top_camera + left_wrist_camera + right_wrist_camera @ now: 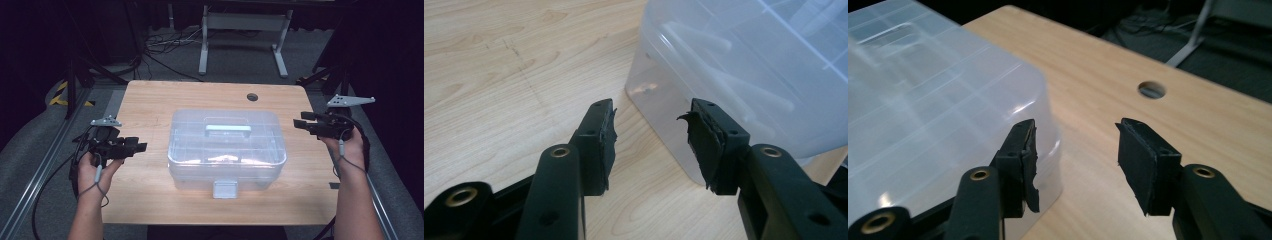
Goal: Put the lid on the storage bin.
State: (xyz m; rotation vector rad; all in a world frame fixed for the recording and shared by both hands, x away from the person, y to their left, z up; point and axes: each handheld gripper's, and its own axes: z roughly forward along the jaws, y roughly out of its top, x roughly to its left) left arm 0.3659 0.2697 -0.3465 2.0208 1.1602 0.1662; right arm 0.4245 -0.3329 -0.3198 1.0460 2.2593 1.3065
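A clear plastic storage box with a pale green handle and a front latch sits shut in the middle of the wooden table. My left gripper hovers to the left of the box, jaws apart, nothing between them. In the left gripper view the box's corner lies just beyond my left gripper. My right gripper is off the box's right side, open and empty. The right gripper view shows the box's lid beside my right gripper.
A round cable hole is in the table's far right part, seen too as the hole in the right gripper view. A white desk frame and cables lie on the floor beyond. Dark metal rails run along both table sides.
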